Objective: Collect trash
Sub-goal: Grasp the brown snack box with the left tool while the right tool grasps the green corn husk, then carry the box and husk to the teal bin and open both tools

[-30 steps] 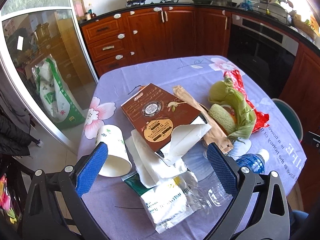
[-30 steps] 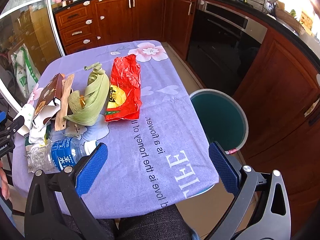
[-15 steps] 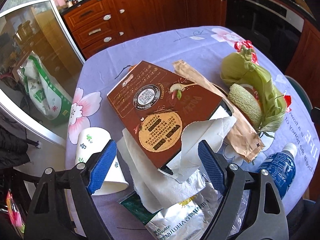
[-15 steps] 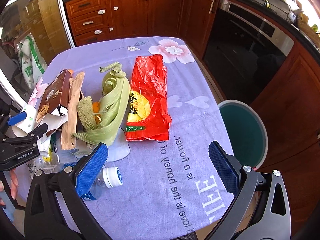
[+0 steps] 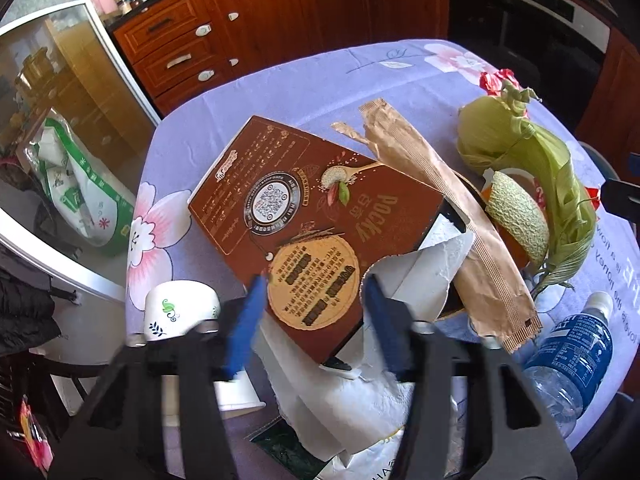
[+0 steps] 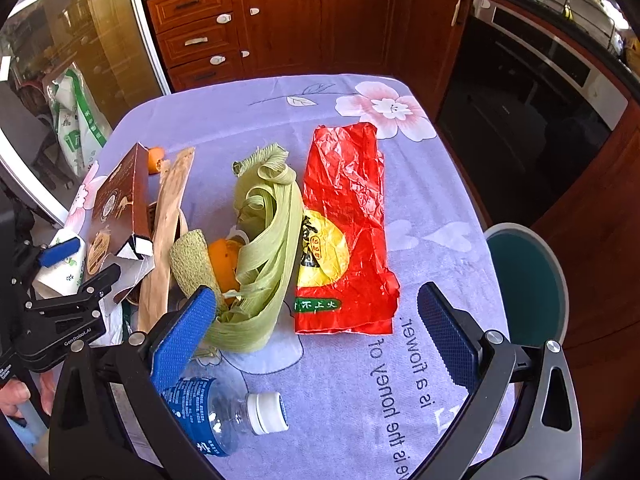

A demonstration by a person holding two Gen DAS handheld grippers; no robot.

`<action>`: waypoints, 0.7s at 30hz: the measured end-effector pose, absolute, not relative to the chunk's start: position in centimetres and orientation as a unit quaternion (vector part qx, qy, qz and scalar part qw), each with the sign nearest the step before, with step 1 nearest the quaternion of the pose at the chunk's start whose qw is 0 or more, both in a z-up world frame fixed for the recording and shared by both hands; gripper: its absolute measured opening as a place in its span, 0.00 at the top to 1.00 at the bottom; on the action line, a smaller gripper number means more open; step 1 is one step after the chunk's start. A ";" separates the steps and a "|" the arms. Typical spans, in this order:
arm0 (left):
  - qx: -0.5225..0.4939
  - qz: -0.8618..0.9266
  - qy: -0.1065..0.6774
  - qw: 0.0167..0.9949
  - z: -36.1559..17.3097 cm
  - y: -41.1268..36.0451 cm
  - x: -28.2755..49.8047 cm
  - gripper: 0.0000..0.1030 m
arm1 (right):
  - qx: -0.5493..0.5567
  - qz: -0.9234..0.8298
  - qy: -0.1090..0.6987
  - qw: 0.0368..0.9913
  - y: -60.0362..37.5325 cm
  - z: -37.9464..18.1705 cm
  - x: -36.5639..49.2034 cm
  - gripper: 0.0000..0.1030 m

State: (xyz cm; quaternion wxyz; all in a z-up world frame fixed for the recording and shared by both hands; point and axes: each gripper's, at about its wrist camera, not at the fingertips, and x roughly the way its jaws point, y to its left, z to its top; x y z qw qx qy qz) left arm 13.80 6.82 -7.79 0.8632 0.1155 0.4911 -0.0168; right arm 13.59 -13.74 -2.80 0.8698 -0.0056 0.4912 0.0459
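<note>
Trash lies on a table with a purple cloth (image 5: 304, 80). A brown Pocky box (image 5: 316, 224) lies on white paper towel (image 5: 352, 404). My left gripper (image 5: 316, 320) is open, its blue pads on either side of the box's near corner. A paper cup (image 5: 180, 312), a brown wrapper (image 5: 460, 220), corn husks (image 6: 268, 240), melon rind (image 6: 192, 260), a red bag (image 6: 344, 232) and a water bottle (image 6: 224, 412) lie around. My right gripper (image 6: 316, 344) is open above the husks and red bag.
A teal trash bin (image 6: 528, 284) stands on the floor to the right of the table. Wooden cabinets (image 6: 320, 16) and an oven (image 6: 532, 100) stand behind. A glass door (image 5: 60, 120) is at the left, with a white and green bag (image 5: 80, 196) behind it.
My left gripper has moved forward and down onto the Pocky box and its jaws have narrowed around the corner. My right gripper has moved forward over the husks and red bag.
</note>
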 end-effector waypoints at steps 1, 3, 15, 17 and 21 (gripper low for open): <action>0.120 -0.014 0.486 0.866 -7.7 6.7 13.8 0.72 | 0.002 0.049 0.492 0.869 -13.8 -3.0 14.0 0.06; 0.127 -0.014 0.475 0.870 -7.4 6.4 13.6 0.78 | 0.017 0.059 0.492 0.868 -14.0 -3.3 14.7 0.06; 0.116 -0.013 0.410 0.904 -2.0 6.0 13.6 0.97 | 0.076 0.121 0.537 0.831 -13.4 -6.9 19.6 0.65; 0.109 -0.012 0.406 0.907 -1.3 6.1 13.6 0.99 | 0.071 0.118 0.534 0.834 -13.3 -7.1 19.6 0.79; 0.093 -0.016 0.395 0.914 0.1 6.1 13.1 0.99 | 0.072 0.127 0.523 0.840 -13.4 -6.5 19.1 0.90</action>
